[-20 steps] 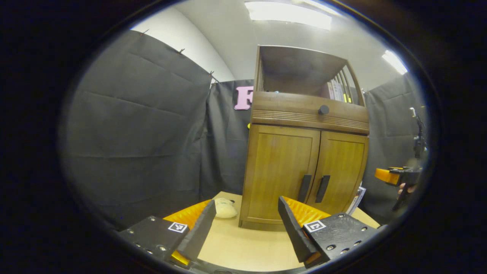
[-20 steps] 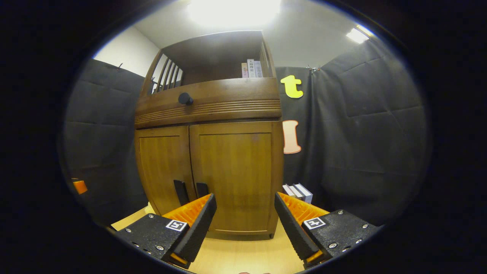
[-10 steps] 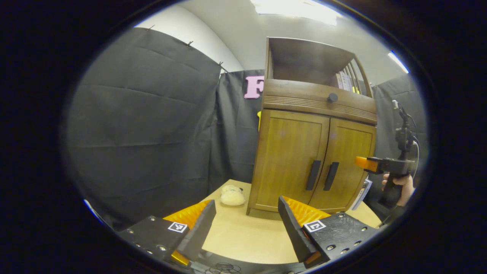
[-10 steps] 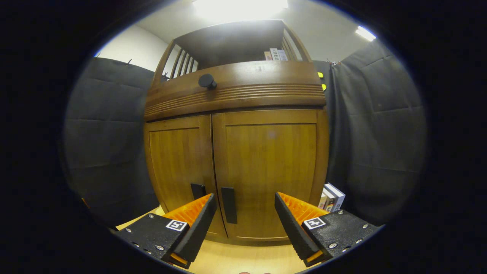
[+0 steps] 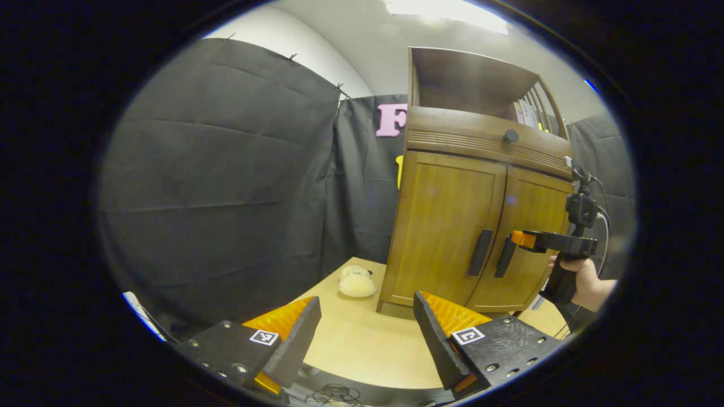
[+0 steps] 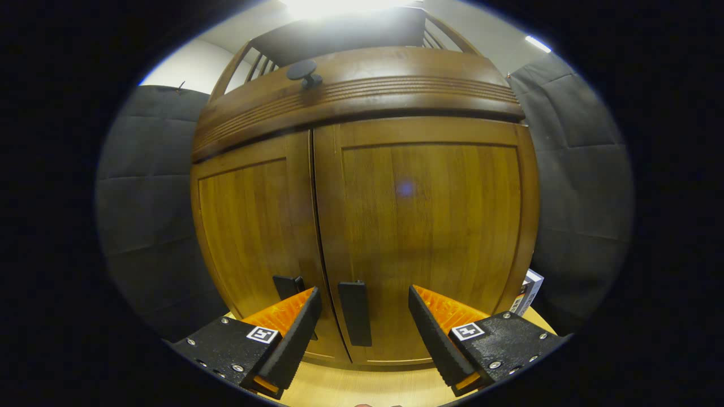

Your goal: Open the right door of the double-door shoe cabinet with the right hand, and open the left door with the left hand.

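Note:
The wooden shoe cabinet point(image 5: 452, 226) stands on a light table with both doors closed. In the right gripper view the right door point(image 6: 424, 226) fills the middle, and its dark vertical handle point(image 6: 355, 312) lies between the fingers of my open right gripper point(image 6: 365, 322). The left door point(image 6: 249, 232) has its own dark handle point(image 6: 287, 285) partly hidden behind a finger. In the left gripper view my left gripper point(image 5: 366, 333) is open and well back from the cabinet, with the left handle point(image 5: 480, 252) and right handle point(image 5: 504, 257) ahead. There the right gripper point(image 5: 523, 238), held by a hand point(image 5: 585, 280), reaches the right handle.
A pale fluffy slipper point(image 5: 356, 284) lies on the table point(image 5: 362, 345) left of the cabinet. A drawer with a round black knob point(image 6: 302, 70) sits above the doors. Books point(image 6: 526, 291) stand at the cabinet's right. Black cloth walls surround the booth.
The right gripper has closed in on the cabinet, so the right door's handle now sits between its fingers. The left gripper has drifted back and left; the cabinet appears farther right.

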A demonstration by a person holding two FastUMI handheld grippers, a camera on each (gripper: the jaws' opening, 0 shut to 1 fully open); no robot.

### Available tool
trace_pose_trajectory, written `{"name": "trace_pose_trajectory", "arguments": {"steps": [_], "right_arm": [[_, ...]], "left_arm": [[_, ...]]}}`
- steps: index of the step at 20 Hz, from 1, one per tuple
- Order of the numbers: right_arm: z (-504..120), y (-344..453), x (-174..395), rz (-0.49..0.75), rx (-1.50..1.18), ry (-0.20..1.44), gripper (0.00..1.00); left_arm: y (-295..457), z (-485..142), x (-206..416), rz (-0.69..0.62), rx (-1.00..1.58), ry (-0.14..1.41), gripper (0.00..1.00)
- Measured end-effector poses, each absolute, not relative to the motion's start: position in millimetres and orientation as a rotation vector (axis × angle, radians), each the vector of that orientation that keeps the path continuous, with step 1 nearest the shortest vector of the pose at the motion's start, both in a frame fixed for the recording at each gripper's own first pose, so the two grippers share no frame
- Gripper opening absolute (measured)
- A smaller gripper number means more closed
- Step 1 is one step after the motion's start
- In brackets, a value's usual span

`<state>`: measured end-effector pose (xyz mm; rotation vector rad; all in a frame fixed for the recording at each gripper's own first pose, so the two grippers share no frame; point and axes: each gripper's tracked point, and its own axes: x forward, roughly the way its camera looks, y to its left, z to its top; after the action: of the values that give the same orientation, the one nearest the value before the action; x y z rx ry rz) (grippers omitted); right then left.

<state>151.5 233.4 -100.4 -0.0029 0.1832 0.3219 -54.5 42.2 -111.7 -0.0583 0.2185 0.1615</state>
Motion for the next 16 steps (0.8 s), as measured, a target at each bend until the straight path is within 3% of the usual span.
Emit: {"name": "trace_pose_trajectory", "arguments": {"steps": [1,2,4,9,12,16], "right_arm": [[-106.8,235.9,153.5,0.321,-0.004,0.193,0.92],[-112.1,237.1,155.2,0.32,-0.007,0.202,0.95],[-121.2,238.1,162.6,0.315,-0.013,0.215,0.95],[-139.9,248.3,183.2,0.311,-0.015,0.251,0.94],[-140.6,255.7,184.1,0.317,-0.022,0.268,0.8],[-142.4,266.5,178.8,0.323,-0.015,0.286,0.45]], "left_arm": [[42.9,-114.5,-53.4,0.17,-0.058,0.224,0.99],[43.8,-114.7,-52.8,0.178,-0.058,0.228,0.99],[44.9,-114.1,-51.6,0.194,-0.056,0.236,0.89],[46.3,-113.8,-49.1,0.225,-0.048,0.245,0.89],[46.4,-113.1,-48.4,0.236,-0.042,0.247,0.94],[42.7,-116.4,-37.7,0.238,-0.032,0.248,0.94]]}}
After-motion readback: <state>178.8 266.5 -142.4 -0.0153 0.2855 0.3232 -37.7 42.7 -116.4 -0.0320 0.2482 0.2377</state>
